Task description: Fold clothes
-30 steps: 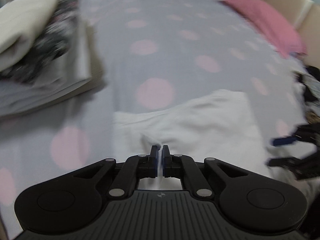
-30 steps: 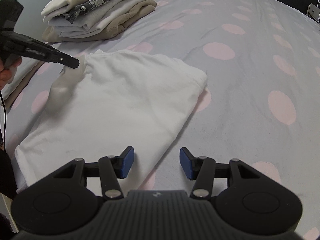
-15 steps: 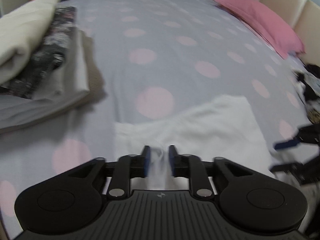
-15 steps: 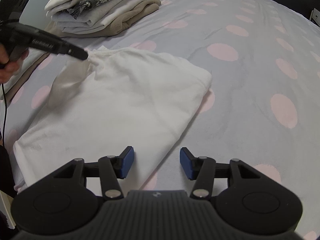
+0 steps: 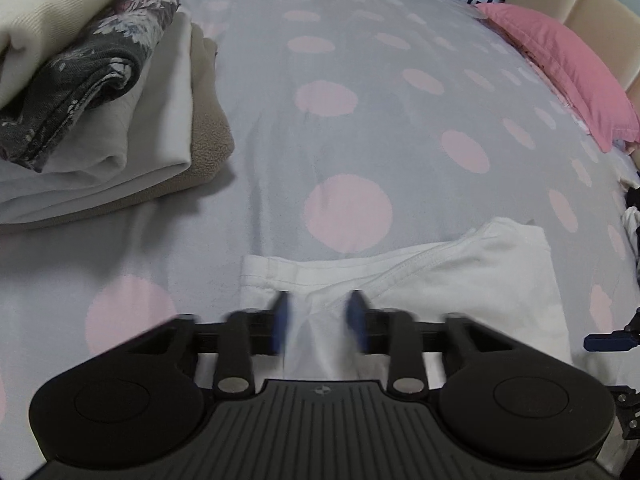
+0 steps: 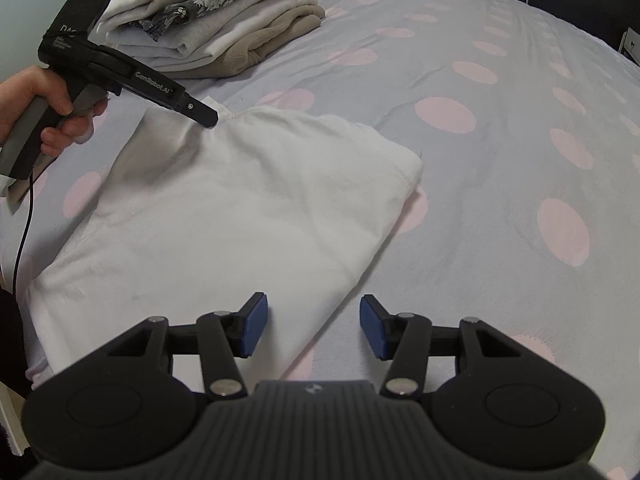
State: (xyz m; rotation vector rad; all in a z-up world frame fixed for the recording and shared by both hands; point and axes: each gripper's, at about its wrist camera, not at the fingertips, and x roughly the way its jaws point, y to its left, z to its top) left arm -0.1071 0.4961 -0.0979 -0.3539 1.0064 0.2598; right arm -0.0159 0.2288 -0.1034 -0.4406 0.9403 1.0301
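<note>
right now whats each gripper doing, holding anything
left gripper: jaws closing, white garment fold between them, not yet clamped.
right gripper: open, holding nothing, over the garment's edge.

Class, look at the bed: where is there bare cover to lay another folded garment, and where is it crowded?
Free: the spotted cover right of the white garment, and beyond it toward the pink pillow. Crowded: the left, where the folded stack sits and the left gripper works the garment's far edge.

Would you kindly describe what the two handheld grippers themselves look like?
Both are black plastic with blue pads on two linkage fingers and silver pivot pins. The left gripper has a grey pistol handle, white "GenRoboAI" lettering and a thin black cable. The right gripper has a ribbed body.
</note>
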